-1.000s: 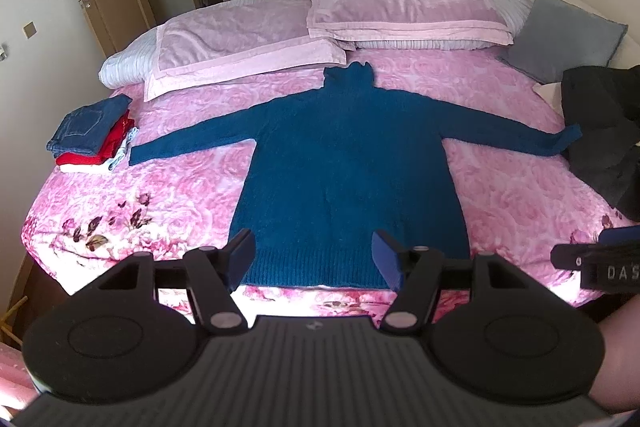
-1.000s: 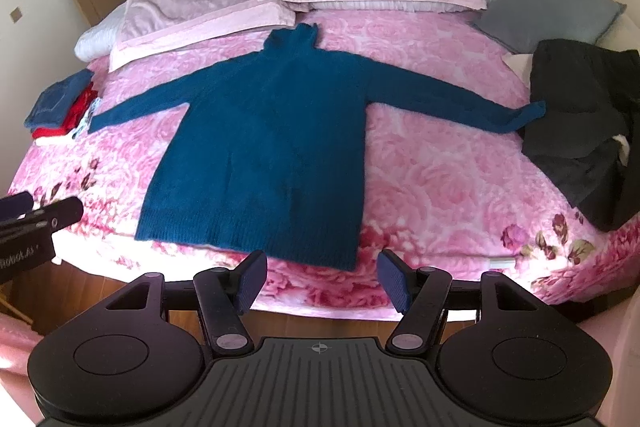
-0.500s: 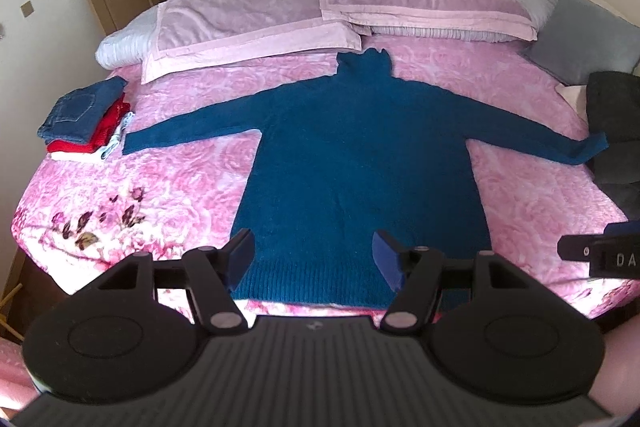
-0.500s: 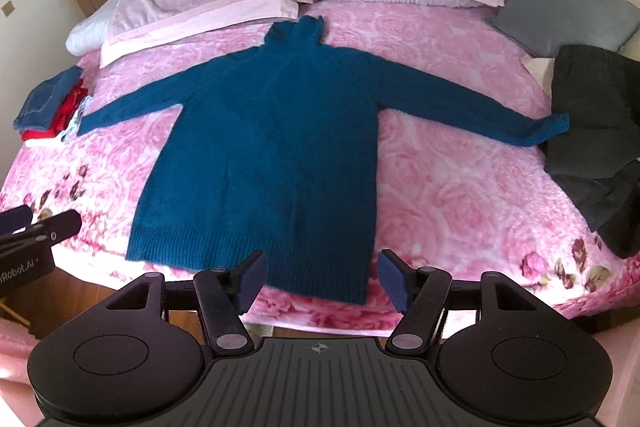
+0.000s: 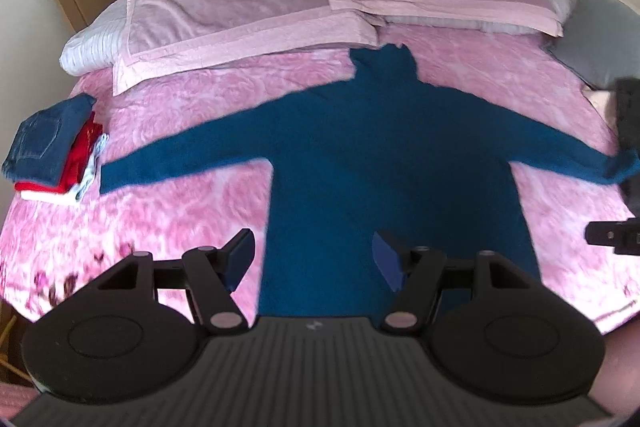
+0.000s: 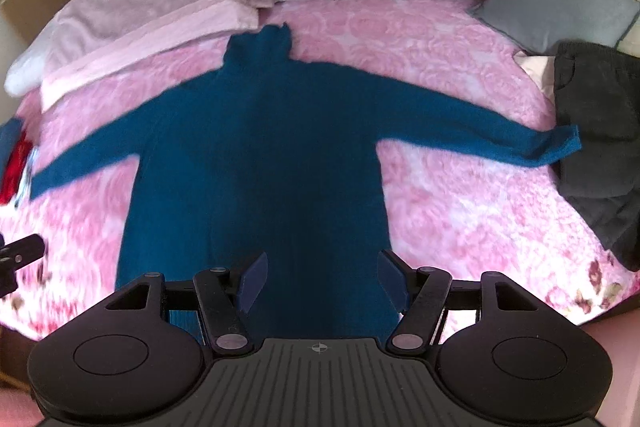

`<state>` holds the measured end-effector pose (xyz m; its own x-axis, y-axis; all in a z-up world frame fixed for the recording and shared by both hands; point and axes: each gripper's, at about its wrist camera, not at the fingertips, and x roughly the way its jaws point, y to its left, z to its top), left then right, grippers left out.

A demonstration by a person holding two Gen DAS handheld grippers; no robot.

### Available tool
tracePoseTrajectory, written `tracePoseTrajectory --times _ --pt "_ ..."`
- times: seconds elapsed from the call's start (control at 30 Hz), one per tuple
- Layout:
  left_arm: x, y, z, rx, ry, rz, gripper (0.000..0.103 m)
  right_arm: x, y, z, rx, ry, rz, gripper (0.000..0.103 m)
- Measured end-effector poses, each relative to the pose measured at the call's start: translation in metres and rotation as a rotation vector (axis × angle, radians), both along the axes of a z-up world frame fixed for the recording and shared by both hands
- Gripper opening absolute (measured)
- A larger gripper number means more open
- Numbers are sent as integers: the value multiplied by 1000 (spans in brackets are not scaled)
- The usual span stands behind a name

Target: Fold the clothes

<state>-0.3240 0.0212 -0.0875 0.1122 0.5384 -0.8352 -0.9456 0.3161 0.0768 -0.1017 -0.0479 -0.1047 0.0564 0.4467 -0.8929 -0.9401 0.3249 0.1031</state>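
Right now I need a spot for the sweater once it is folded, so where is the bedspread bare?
Bare bedspread lies below the teal sweater's left sleeve, in front of the folded stack, and between the right sleeve and the bed's near edge. It is crowded by the pillows at the head and the dark clothes at the right edge.

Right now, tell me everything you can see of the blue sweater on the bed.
The blue sweater is a dark teal knit with a high roll neck, lying flat and unfolded on the pink floral bedspread. Both sleeves stretch straight out sideways. Its neck points toward the pillows; one cuff reaches the dark clothes, the other ends beside the folded stack. Neither tool touches it.
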Motion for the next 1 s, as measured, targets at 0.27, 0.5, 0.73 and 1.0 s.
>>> tracePoseTrajectory --times 0.27,0.5,0.73,1.0 --pt "-80 110 -48 -39 -122 152 62 13 77 -16 112 70 -130 64" --pt "-157 173 -119 -114 -198 417 62 28 111 -51 115 69 -231 64" --pt "-213 214 -190 -145 -364 671 61 33 140 -118 37 76 -280 64" --pt "-275 255 -255 -89 -537 885 55 47 157 -181 -25 49 -238 64"
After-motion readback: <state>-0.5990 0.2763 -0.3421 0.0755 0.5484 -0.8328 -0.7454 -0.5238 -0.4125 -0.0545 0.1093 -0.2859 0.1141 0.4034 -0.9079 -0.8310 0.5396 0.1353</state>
